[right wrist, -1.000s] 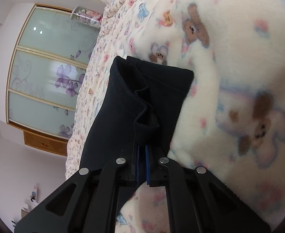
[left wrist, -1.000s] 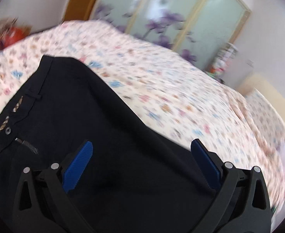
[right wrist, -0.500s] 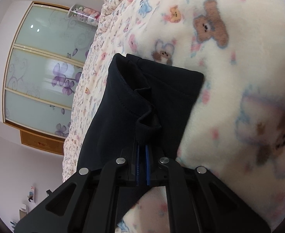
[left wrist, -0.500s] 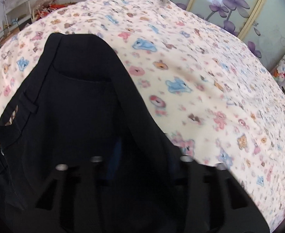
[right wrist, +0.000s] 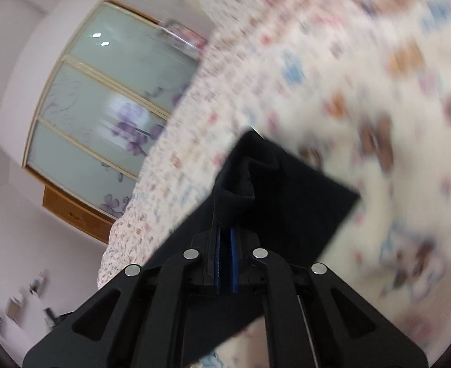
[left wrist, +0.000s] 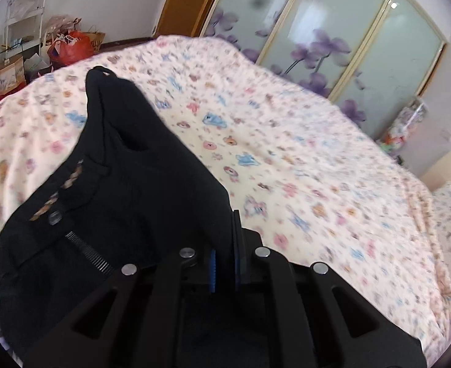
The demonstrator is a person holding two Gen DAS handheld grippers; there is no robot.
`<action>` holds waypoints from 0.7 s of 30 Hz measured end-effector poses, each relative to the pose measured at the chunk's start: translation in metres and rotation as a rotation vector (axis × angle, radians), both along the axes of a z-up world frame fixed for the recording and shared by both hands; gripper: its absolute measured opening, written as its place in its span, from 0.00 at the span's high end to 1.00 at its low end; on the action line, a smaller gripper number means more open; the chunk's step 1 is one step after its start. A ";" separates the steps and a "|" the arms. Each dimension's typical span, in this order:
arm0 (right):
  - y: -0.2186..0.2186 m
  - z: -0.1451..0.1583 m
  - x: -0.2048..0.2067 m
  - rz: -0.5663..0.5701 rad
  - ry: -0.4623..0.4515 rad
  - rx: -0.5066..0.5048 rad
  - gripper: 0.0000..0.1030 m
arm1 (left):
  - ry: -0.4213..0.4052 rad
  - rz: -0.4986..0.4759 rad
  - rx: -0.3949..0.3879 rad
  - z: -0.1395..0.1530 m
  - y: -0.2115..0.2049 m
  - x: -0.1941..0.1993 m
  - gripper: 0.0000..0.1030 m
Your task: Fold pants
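— Left hand-held gripper (left wrist: 224, 263) first: a second ago its blue pads stood wide apart over the black pants (left wrist: 127, 190); now they have come together with a ridge of the dark cloth pinched between them, near the waistband side where the button and zipper show.

— And the right hand-held gripper (right wrist: 224, 260)?

— No change in its hold. Its pads are clamped close on a bunched hem at the pants' other end, as they were a second ago, though that end now hangs clear of the bed (right wrist: 363, 70) instead of lying against it. The right view is badly smeared, so I'd only say the cloth looks lifted, not how far.

— What does that mean for the fold?

— Both ends are now held, one in each hand, so my reading is that the grasping step is over and the carry can begin: bringing one end over toward the other to halve the garment. Most of the pants lies on the teddy-print blanket, with the far waistband corner peaked up toward the wardrobe (left wrist: 333, 30) side.

— How are the hands set?

— The left one tips down steeply onto the cloth from above. The right points down more gently and is rolled over, so the wardrobe's sliding doors run sideways in its view.
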State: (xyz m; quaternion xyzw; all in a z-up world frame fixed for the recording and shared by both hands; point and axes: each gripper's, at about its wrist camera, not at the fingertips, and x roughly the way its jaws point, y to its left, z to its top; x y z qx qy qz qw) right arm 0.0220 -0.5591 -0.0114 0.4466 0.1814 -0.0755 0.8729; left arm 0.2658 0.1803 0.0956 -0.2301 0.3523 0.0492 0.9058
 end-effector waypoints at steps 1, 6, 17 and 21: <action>0.000 0.004 0.000 -0.004 -0.008 -0.024 0.95 | -0.022 0.000 -0.023 0.004 0.004 -0.020 0.92; -0.008 0.012 -0.007 -0.046 -0.056 -0.049 0.95 | -0.088 0.008 -0.039 -0.004 0.017 -0.109 0.89; -0.023 -0.007 -0.019 -0.099 -0.025 0.031 0.95 | -0.056 0.083 -0.051 -0.108 0.020 -0.204 0.89; -0.025 -0.015 -0.024 -0.104 -0.003 0.075 0.95 | -0.116 0.111 -0.059 -0.109 0.022 -0.218 0.80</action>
